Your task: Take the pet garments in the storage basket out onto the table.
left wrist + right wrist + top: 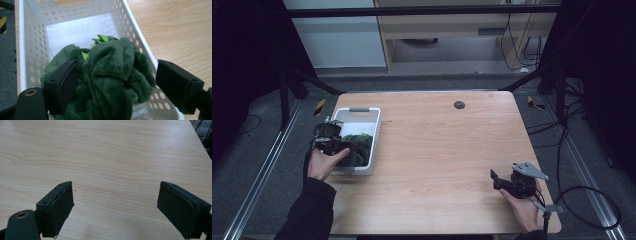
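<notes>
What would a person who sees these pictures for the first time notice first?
Most likely the dark green plush cloth with bright green points, heaped in the white perforated basket at the left edge of the wooden table. The left gripper hangs open over that heap. The right gripper, also open, is held above bare wood near the table's right front corner.

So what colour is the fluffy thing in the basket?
Dark green plush toy, with light green spikes; clearest in the left gripper view.

text: none legible | labels: none | brands: none | numbers: none
</notes>
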Action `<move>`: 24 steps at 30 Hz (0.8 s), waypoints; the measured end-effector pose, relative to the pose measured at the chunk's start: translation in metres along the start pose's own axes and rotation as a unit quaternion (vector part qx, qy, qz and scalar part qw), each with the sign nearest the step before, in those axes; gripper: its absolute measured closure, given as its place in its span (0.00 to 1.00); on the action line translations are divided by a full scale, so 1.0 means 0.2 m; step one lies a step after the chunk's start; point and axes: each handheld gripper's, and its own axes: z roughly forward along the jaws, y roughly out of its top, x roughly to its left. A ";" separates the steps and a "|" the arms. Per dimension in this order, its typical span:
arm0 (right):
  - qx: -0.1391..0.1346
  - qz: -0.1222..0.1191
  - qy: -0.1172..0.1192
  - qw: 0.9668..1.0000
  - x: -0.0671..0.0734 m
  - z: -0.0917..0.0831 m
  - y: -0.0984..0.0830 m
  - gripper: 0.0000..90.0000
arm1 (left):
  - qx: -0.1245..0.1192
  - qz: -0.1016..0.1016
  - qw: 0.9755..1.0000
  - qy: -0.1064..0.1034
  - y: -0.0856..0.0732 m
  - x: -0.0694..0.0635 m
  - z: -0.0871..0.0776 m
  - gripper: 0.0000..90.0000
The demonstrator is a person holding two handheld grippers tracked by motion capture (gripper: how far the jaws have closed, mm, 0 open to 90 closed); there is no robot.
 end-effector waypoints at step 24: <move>0.016 -0.003 0.010 1.000 0.01 0.02 0.00 0.14 | 0.058 -0.010 0.998 0.017 0.00 0.02 0.21 0.29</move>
